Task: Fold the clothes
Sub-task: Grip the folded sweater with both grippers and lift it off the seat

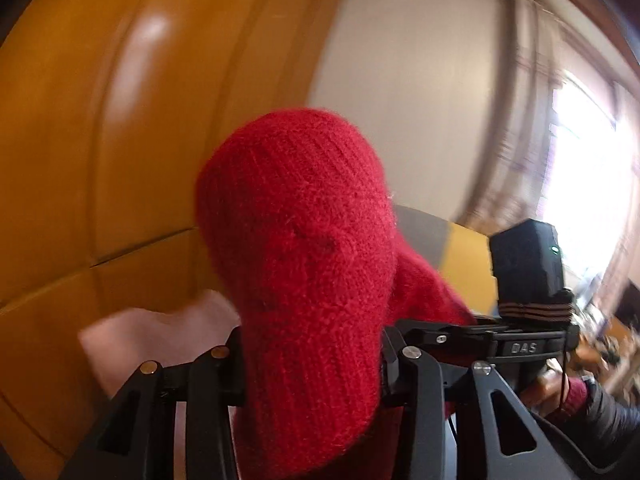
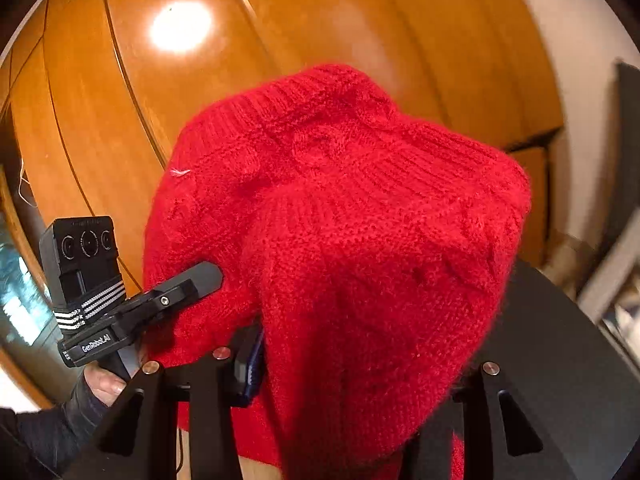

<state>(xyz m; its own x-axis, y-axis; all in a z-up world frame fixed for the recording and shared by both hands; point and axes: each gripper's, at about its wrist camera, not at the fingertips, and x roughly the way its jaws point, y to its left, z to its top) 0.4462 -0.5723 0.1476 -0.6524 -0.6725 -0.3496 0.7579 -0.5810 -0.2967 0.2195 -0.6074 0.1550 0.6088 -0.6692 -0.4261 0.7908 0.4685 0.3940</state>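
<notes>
Left wrist view: the left gripper [image 1: 312, 364] clamps a bunch of the red knit sweater [image 1: 304, 240], lifted before orange wooden panels [image 1: 80, 120]; the right gripper [image 1: 520, 344] is at right.

Right wrist view: the right gripper [image 2: 356, 376] grasps the sweater [image 2: 360, 220]; the left gripper [image 2: 192, 280] pinches its left edge.

Free room and obstacles:
- Red knitted garment [image 1: 304, 264]: bulks up directly ahead of the left gripper [image 1: 312, 364], blocking the forward line. It does the same before the right gripper [image 2: 360, 364], filling that view's centre.
- Orange wooden panelling [image 2: 280, 32]: closes off the space behind and above the knit.
- Pale wall [image 1: 420, 100]: open air before it, upper right of the left view.
- Pink cloth [image 1: 160, 332]: lies low left.
- Bright window [image 1: 592, 184]: far right, blurred.
</notes>
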